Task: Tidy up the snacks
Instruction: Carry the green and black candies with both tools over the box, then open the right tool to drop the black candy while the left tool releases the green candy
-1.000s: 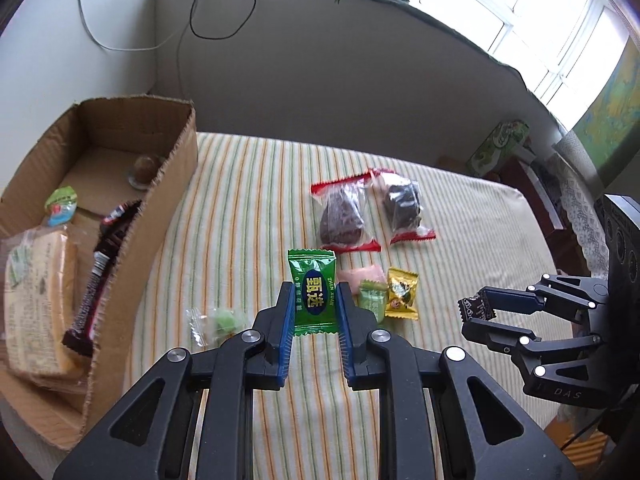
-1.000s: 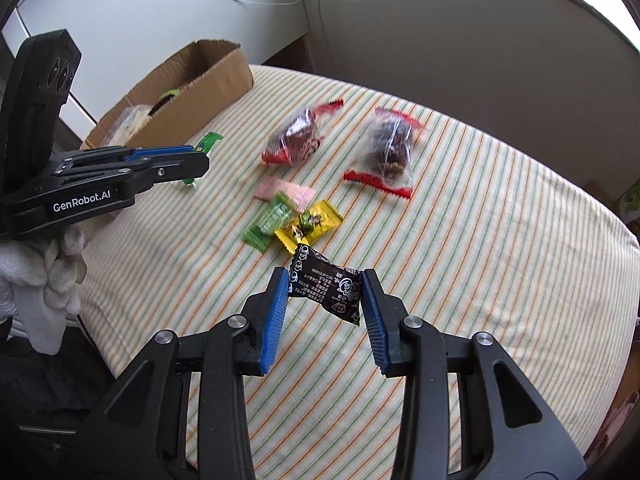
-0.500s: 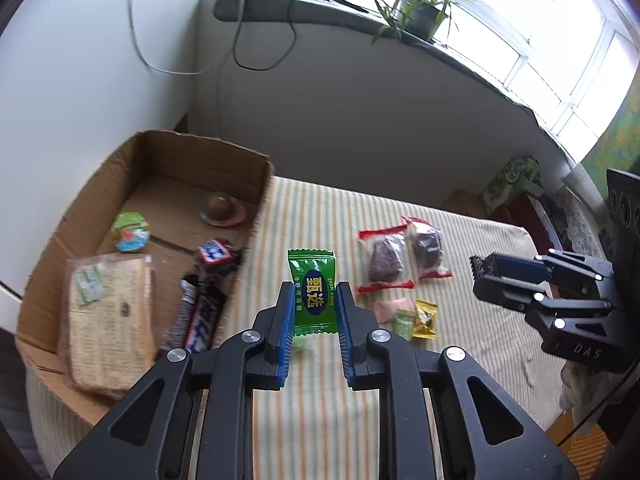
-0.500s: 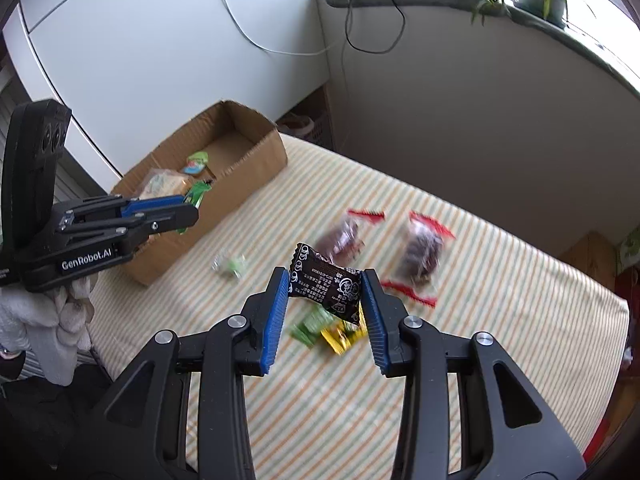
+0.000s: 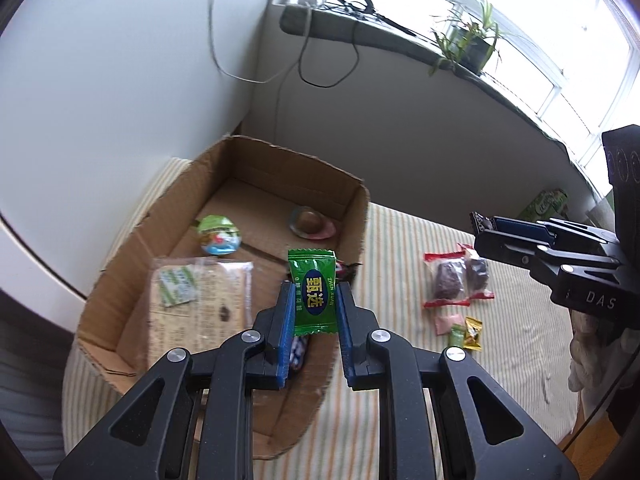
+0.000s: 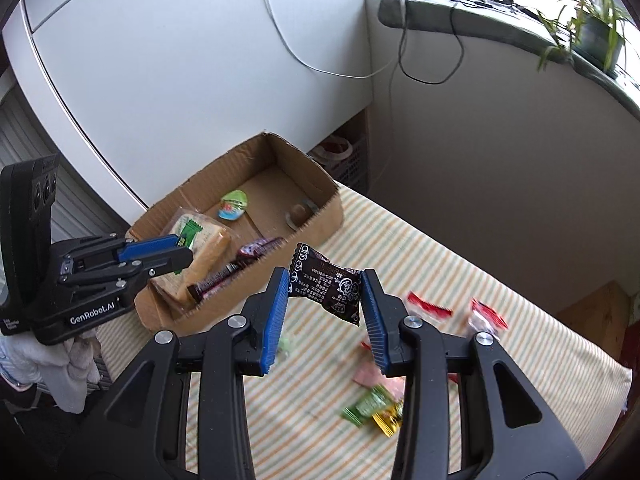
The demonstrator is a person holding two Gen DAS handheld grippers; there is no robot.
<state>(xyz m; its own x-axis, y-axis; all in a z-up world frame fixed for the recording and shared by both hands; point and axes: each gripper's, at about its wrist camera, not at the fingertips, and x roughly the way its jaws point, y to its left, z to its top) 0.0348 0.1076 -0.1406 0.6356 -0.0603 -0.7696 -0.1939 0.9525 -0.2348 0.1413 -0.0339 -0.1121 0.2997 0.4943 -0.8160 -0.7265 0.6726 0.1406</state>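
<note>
My left gripper (image 5: 313,303) is shut on a green candy packet (image 5: 313,291) and holds it above the near right part of the open cardboard box (image 5: 362,216). My right gripper (image 6: 325,290) is shut on a black candy packet (image 6: 326,282), high above the striped table (image 6: 460,264), to the right of the box (image 6: 320,200). The box holds a wrapped bread pack (image 5: 198,304), a green jelly cup (image 5: 218,234), a round brown sweet (image 5: 311,222) and dark snack bars (image 6: 224,270).
On the table lie two red-edged packets of dark fruit (image 5: 458,280), and pink, green and yellow candies (image 5: 460,330). A small clear-wrapped green sweet (image 6: 286,344) lies near the box. A wall, cables and a windowsill with a plant (image 5: 466,46) stand behind.
Both grippers have risen and moved left toward the box, each keeping its candy. The left one has gone from over the table to over the box.
</note>
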